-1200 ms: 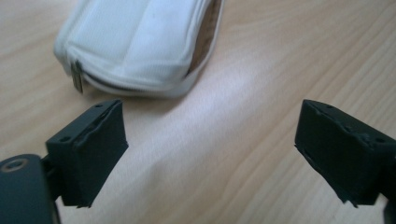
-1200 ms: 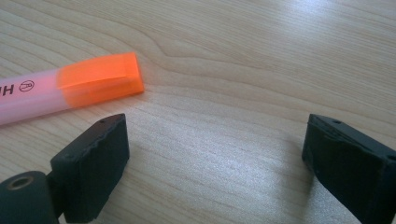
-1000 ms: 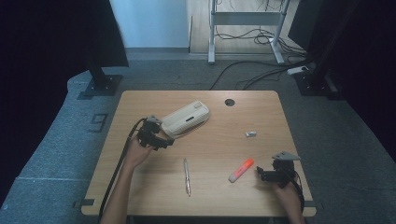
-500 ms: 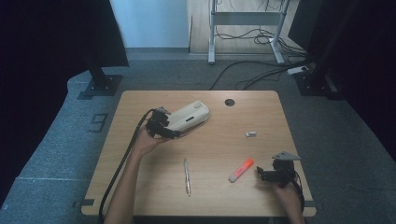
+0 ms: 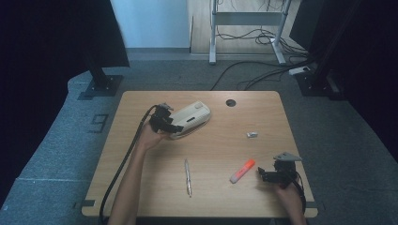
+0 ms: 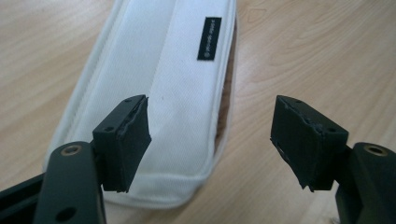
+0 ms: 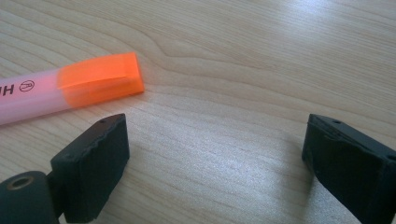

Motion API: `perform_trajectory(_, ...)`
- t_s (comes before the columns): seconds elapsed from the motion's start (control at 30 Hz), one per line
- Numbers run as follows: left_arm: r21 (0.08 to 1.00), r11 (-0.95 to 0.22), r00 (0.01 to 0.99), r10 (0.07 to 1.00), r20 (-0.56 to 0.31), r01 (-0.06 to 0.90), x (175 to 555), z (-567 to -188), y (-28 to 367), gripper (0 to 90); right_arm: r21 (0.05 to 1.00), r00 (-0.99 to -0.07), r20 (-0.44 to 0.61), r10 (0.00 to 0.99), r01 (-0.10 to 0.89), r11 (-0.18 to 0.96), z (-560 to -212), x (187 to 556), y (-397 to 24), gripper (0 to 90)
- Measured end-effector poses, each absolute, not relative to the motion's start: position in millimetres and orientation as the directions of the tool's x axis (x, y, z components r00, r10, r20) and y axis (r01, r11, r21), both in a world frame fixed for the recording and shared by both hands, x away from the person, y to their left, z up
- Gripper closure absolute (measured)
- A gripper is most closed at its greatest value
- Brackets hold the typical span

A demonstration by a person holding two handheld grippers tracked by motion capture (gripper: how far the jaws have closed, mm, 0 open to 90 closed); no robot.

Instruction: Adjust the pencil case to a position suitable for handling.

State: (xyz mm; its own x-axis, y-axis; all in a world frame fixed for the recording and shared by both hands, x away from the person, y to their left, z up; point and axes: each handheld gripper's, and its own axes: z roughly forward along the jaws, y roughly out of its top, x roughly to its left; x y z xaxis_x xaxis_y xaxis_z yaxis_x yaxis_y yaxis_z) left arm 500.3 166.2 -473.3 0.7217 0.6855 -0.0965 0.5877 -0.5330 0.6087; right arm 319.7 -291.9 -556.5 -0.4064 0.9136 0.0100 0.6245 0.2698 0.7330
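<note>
A white fabric pencil case (image 5: 190, 118) lies on the wooden table (image 5: 141, 187), toward its far edge and left of the middle, set at a slant with one end pointing at the small round hole (image 5: 230, 102) in the tabletop. The left gripper (image 5: 170, 127) sits at the near left end of the case; in the left gripper view its jaws stand wide apart, gripping nothing, one jaw over the white cloth of the pencil case (image 6: 173, 93) and the other over bare wood beside it, with a small black label (image 6: 209, 38) showing farther along the case. A silver pen (image 5: 187, 176) lies well toward the near edge from the case, roughly straight below it. An orange highlighter (image 5: 242, 170) lies to the right of the pen and well apart from the case. The right gripper (image 5: 264, 175) rests just right of the highlighter, near the table's near right corner; in the right gripper view its jaws are spread wide and hold nothing, and the highlighter's orange cap (image 7: 100, 79) lies just beyond the left jaw. A small pale object (image 5: 252, 135), too small to identify, lies right of the case.
</note>
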Motion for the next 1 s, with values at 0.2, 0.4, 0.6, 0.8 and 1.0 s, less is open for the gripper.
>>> perform_trajectory(0.2,0.593,-0.555,0.732,0.676,-0.087,0.583,512,-479,156,30.2,0.733,-0.407,0.009,0.913,0.624,0.271,-557,320,-292,7.0)
perform_trajectory(0.4,0.57,-0.559,0.729,0.676,-0.108,0.603,522,-494,156,31.7,0.733,-0.407,0.009,0.913,0.623,0.271,-557,320,-292,7.0)
perform_trajectory(0.6,0.547,-0.591,0.734,0.676,-0.066,0.593,520,-506,157,33.0,0.733,-0.407,0.009,0.913,0.624,0.271,-557,320,-292,7.0)
perform_trajectory(0.8,0.552,-0.612,0.74,0.673,-0.012,0.566,514,-512,160,43.4,0.733,-0.407,0.009,0.913,0.624,0.271,-557,320,-292,7.0)
perform_trajectory(1.0,0.546,-0.652,0.756,0.653,0.053,0.526,505,-514,158,50.3,0.733,-0.407,0.01,0.914,0.624,0.27,-557,320,-292,7.0)
